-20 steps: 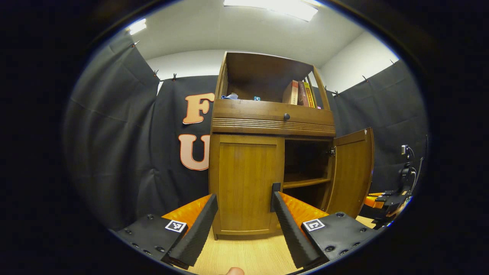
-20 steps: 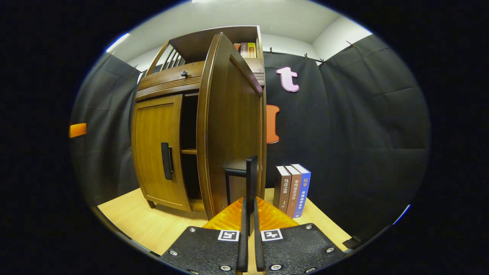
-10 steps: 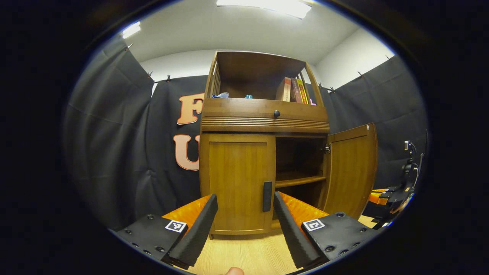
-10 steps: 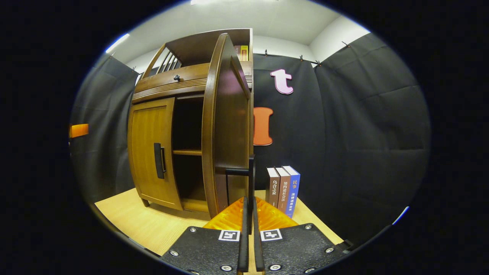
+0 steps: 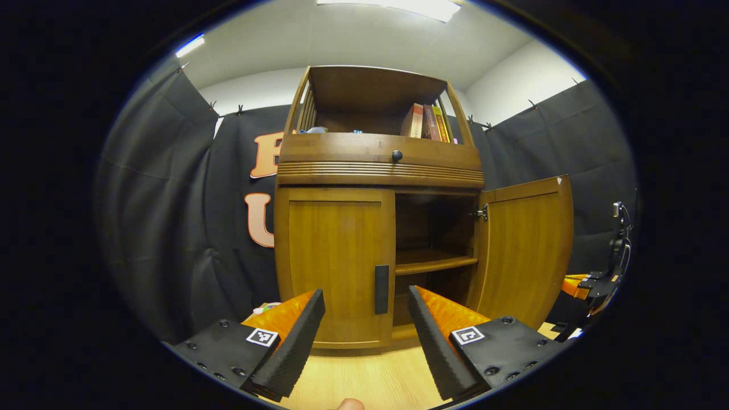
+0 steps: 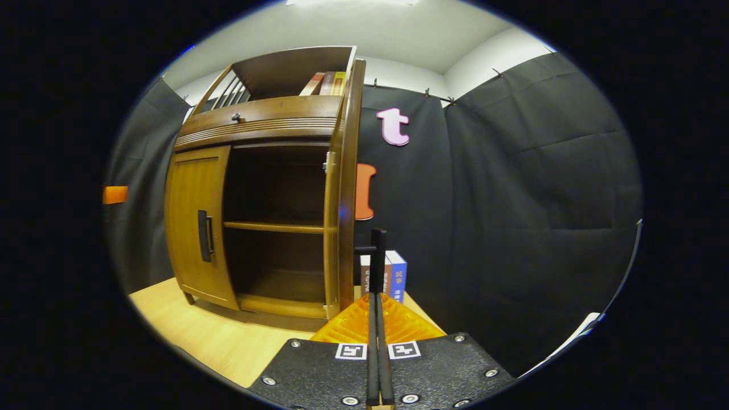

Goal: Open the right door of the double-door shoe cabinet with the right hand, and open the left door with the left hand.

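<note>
Risk at lower left of the left gripper view: left gripper with jaws wide apart, short of the left door's handle, which sits between and beyond the two fingers. Closing too early likely to pinch air; drifting sideways likely to knock a finger against the left door, closed at centre frame. Angled upward from low over the worktop, aimed squarely at the shoe cabinet.

Further right in the same view: right door swung open, shelf exposed, the right gripper at the far right edge.

In the right gripper view, right door edge-on at centre, its handle clamped between jaws pressed together on the right gripper. Pulling further likely to strain the hinge or swing the door toward the books standing just behind it. Held level, pointing along the door edge.
</note>
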{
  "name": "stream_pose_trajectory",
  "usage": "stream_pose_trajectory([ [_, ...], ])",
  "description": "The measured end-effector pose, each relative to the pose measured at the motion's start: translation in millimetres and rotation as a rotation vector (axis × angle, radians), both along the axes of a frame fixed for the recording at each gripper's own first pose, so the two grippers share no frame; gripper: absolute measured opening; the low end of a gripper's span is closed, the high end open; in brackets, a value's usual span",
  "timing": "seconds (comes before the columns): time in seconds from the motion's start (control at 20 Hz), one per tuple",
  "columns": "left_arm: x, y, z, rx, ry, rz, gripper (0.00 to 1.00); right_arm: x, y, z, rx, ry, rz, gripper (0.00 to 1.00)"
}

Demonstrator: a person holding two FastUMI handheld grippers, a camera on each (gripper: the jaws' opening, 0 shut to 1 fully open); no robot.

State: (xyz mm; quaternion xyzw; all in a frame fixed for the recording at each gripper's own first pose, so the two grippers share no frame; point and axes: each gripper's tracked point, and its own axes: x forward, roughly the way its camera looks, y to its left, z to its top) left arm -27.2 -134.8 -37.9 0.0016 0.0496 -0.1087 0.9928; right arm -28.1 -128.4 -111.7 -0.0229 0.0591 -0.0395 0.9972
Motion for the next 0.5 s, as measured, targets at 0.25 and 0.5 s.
stream_pose_trajectory([
  [0.25, 26.5, -21.2, -22.6, -0.016, 0.041, -0.004, 0.95, -10.2, -15.4, 11.5, -0.001, -0.035, -0.018, 0.00],
  [0.5, 64.7, -49.3, -42.3, 0.002, 0.048, -0.014, 0.95, -11.1, -24.3, 17.3, 0.000, -0.057, -0.033, 0.02],
])
